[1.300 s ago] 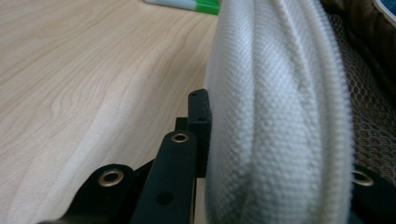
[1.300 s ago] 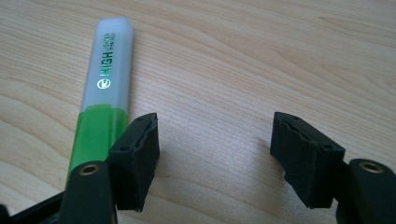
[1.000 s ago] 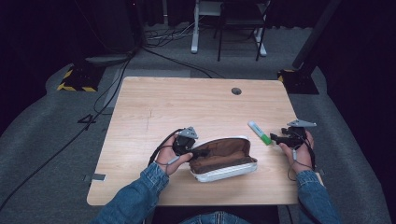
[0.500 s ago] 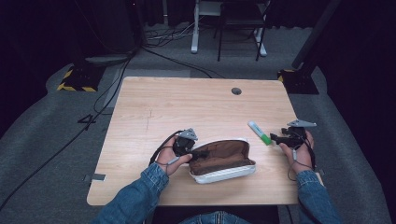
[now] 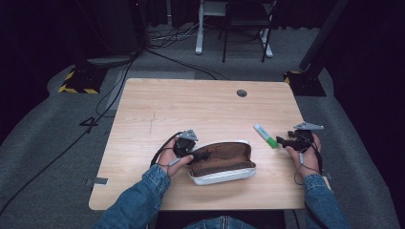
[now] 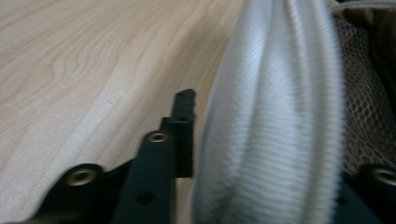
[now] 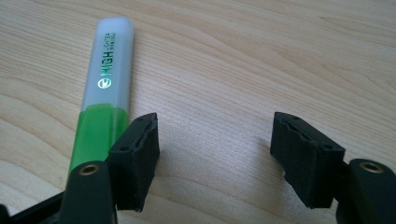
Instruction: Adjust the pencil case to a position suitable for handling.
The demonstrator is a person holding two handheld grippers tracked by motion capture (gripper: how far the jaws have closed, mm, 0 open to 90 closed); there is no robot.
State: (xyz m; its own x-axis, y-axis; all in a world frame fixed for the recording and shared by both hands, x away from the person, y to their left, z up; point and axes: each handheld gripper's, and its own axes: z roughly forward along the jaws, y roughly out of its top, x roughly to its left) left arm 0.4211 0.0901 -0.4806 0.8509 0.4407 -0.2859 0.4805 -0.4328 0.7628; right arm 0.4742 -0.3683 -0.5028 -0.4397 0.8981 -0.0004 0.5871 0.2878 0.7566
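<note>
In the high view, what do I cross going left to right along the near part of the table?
Left gripper → open pencil case → green highlighter → right gripper.

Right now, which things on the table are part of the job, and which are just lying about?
In the job:
- open pencil case, its white edge between the left gripper jaws, which have just been opening
- green highlighter, beside the open right gripper

Lying about:
- nothing else on the table
</note>
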